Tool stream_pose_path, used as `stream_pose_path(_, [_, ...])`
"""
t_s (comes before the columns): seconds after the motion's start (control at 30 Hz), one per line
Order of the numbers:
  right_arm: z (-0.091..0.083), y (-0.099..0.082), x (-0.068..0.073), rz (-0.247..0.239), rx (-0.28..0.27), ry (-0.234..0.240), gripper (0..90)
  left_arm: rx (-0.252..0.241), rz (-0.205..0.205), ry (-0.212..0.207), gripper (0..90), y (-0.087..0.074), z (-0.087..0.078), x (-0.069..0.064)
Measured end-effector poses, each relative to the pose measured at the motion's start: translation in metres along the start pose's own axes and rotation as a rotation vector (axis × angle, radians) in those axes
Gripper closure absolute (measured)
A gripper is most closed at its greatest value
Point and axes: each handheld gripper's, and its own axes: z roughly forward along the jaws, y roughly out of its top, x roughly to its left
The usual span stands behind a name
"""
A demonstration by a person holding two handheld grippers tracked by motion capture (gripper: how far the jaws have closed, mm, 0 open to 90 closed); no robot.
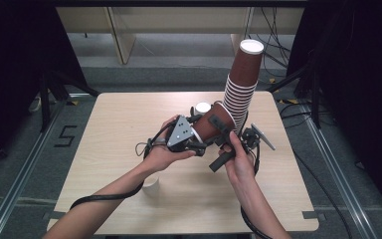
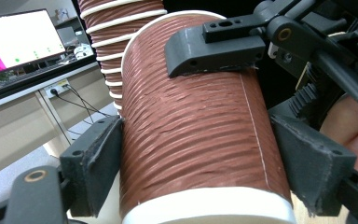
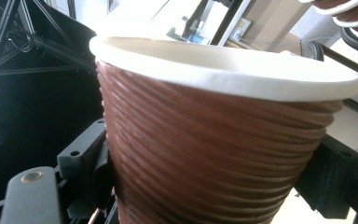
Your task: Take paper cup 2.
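The left gripper (image 1: 202, 145) has its jaws clamped on the ribbed brown wall of a paper cup (image 1: 217, 125), one pad on each side, as the left gripper view shows with the cup (image 2: 191, 135) wedged between them near its base end. The right gripper (image 1: 225, 141) is also closed on this cup: its jaw lies across the wall just below the white rim in the left gripper view, and the right gripper view has the cup (image 3: 209, 144) pinched between both black jaws. The cup lies tilted between the two tools above the table (image 1: 109, 129), its mouth against the foot of a leaning stack (image 1: 241, 82) of like cups just beyond the right gripper; whether it is nested in the stack or free of it cannot be told. Judged from its look, the cup is light, thin-walled and easy to crush, and the ribbing gives the pads good friction, so a gentle squeeze on the wall should do; the rolled rim is the stiffest part and the safest place to grip near. The stack looks unsteady and may topple if pulled sideways. The cup's inside appears empty so far as the right gripper view shows. A pale cup (image 1: 150, 182) stands on the table near the left forearm (image 1: 114, 191), its contents not visible.
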Motion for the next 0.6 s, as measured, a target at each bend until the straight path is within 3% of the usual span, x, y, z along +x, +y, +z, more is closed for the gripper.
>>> stream_pose_path(0.27, [0.0004,0.0003,0.0006,-0.054,-0.003,-0.007,19.1,0.007,0.019,0.003,18.2,0.0005,0.0007,0.0])
stream_pose_path(0.3, [-0.0001,-0.0001,0.0026,-0.021,0.007,-0.008,19.2,0.008,0.021,0.004,18.2,0.0005,0.0009,0.0])
stream_pose_path(0.4, [-0.0001,0.0002,0.0032,-0.026,0.007,-0.01,19.6,0.009,0.025,0.003,18.1,0.0004,0.001,0.0004])
stream_pose_path(0.43, [-0.0002,0.0009,0.0017,-0.066,0.007,-0.018,19.7,0.009,0.025,0.003,18.0,0.0003,0.0012,0.0004])
stream_pose_path(0.47, [-0.0003,0.001,0.0018,-0.07,0.009,-0.02,19.8,0.013,0.025,0.003,17.9,0.0002,0.0014,0.0005])
stream_pose_path(0.57, [0.0001,0.0011,0.0019,-0.076,0.005,-0.017,20.0,0.026,0.028,-0.002,16.7,-0.0004,0.0021,0.0007])
stream_pose_path(0.6, [-0.0002,0.0006,0.0038,-0.053,0.013,-0.017,20.0,0.03,0.026,-0.005,15.2,-0.0005,0.0024,0.0007])
